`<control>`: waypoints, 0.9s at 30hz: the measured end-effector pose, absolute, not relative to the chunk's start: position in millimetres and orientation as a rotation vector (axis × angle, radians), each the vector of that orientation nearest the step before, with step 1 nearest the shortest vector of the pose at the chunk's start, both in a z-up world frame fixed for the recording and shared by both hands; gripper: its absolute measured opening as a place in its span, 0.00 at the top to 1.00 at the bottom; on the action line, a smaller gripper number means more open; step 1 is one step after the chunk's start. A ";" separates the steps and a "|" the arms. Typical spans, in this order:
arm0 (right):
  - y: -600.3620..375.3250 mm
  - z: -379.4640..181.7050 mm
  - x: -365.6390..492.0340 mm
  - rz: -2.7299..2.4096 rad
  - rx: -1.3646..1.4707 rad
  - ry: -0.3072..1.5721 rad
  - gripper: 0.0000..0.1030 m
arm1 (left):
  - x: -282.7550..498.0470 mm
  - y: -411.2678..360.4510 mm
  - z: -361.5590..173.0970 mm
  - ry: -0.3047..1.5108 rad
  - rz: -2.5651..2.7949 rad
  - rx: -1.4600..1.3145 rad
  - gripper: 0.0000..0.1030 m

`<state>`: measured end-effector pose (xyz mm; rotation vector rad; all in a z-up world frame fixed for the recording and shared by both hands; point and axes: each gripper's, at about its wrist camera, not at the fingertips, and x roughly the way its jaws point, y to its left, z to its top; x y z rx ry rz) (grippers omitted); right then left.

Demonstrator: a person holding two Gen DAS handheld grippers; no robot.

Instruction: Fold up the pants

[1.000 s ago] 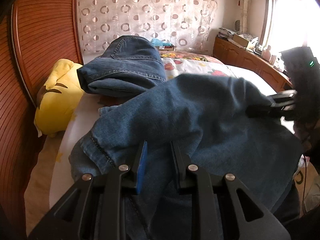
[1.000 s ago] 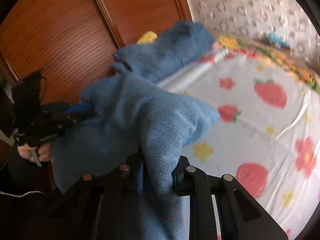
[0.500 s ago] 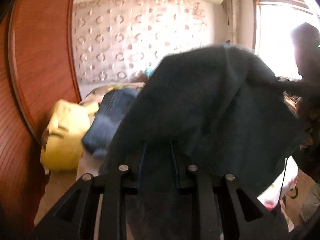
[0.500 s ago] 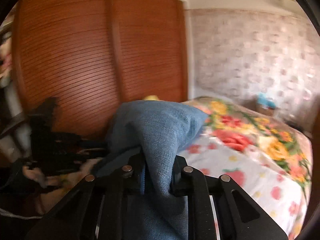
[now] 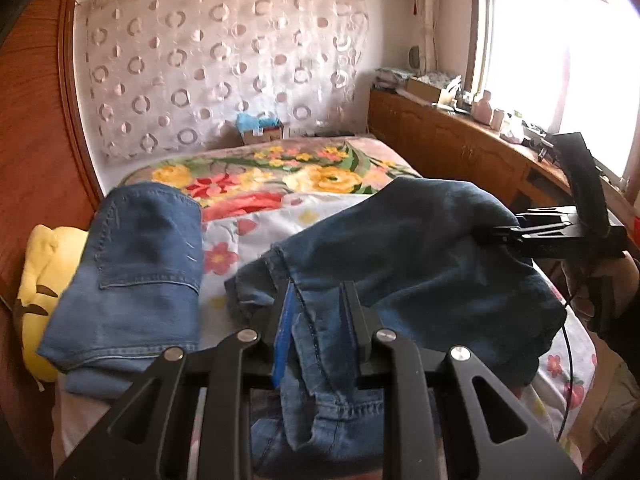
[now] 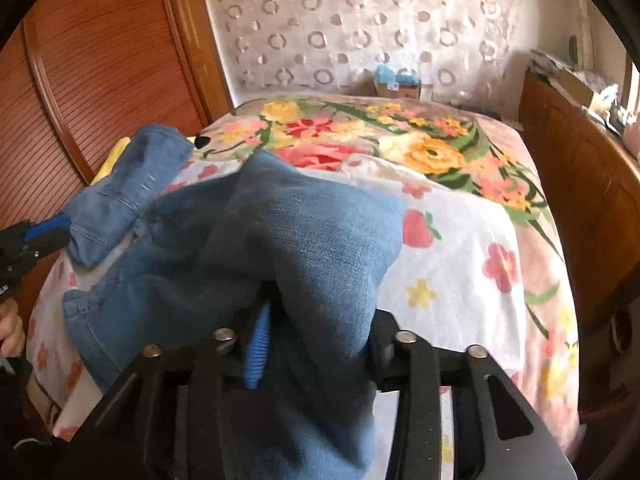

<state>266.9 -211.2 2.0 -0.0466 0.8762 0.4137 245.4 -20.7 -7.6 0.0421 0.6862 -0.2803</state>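
One folded pair of jeans [image 5: 132, 280] already lies at the bed's [image 5: 256, 252] left side. The second jeans [image 5: 420, 264] hang bunched over the near bed, unfolded: left tongs [image 5: 316, 320] clench a seam, right tongs [image 6: 316, 344] are opening around cloth.

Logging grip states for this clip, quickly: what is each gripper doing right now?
Left gripper: shut on the jeans.
Right gripper: jaws opening, denim between them, grip loosening.

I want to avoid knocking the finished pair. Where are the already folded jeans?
The folded jeans lie at the bed's left edge in both views, resting partly on the yellow plush toy by the wooden wall.
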 end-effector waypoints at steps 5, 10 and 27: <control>-221.7 -12.1 269.3 0.444 -0.014 0.910 0.44 | 253.2 -32.4 -12.1 0.714 -0.288 0.067 0.80; -224.8 -19.2 269.7 0.458 -0.003 0.927 0.40 | 256.5 -40.7 -14.0 0.697 -0.322 0.088 0.80; -229.4 -39.2 237.5 0.473 0.009 1.014 0.35 | 247.0 -29.6 -66.0 0.729 -0.309 0.055 0.80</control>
